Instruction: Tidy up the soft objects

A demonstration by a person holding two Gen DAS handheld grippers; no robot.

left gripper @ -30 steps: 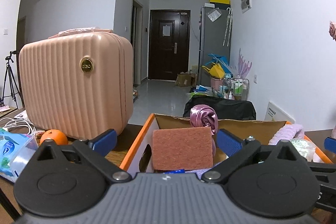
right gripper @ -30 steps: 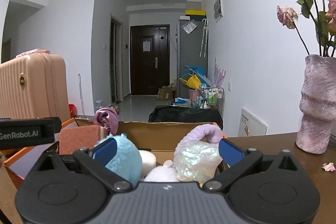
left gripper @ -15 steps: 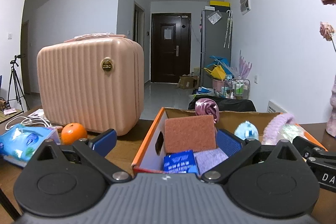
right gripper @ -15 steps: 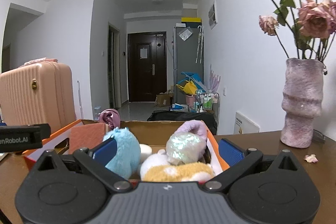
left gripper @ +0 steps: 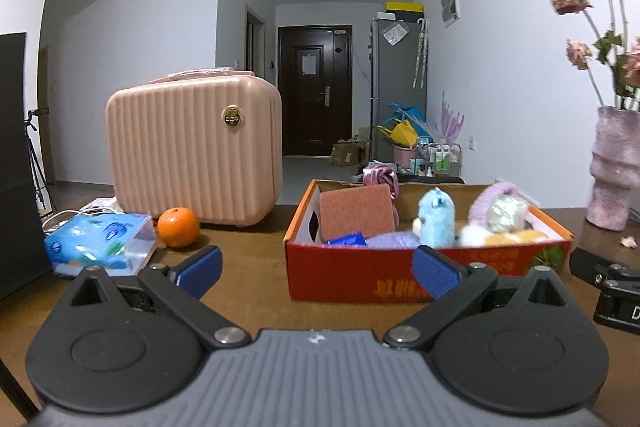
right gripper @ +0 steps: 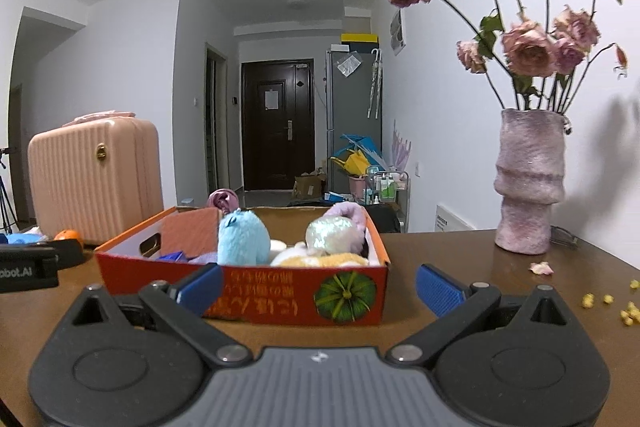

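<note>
A red cardboard box [left gripper: 400, 279] [right gripper: 280, 297] sits on the brown table and holds several soft things: a blue plush toy [left gripper: 436, 217] [right gripper: 242, 239], a pinkish sponge [left gripper: 356, 211] [right gripper: 188, 233], a purple satin scrunchie [left gripper: 380, 175], a pearly ball [right gripper: 334, 237], a yellow plush [right gripper: 328, 259]. My left gripper [left gripper: 316, 269] is open, low in front of the box's left half, holding nothing. My right gripper [right gripper: 318, 287] is open too, in front of the box's right half, also empty.
A pink hard-shell case [left gripper: 192, 151] stands at the back left, with an orange [left gripper: 178, 227] and a blue tissue pack [left gripper: 100, 245] before it. A pink vase of dried roses [right gripper: 528, 183] stands at the right; petals and crumbs [right gripper: 600, 301] lie near it.
Both grippers have drawn back from over the box toward the table's near side and now sit lower; the box's red front wall has come into view. Both stay open.
</note>
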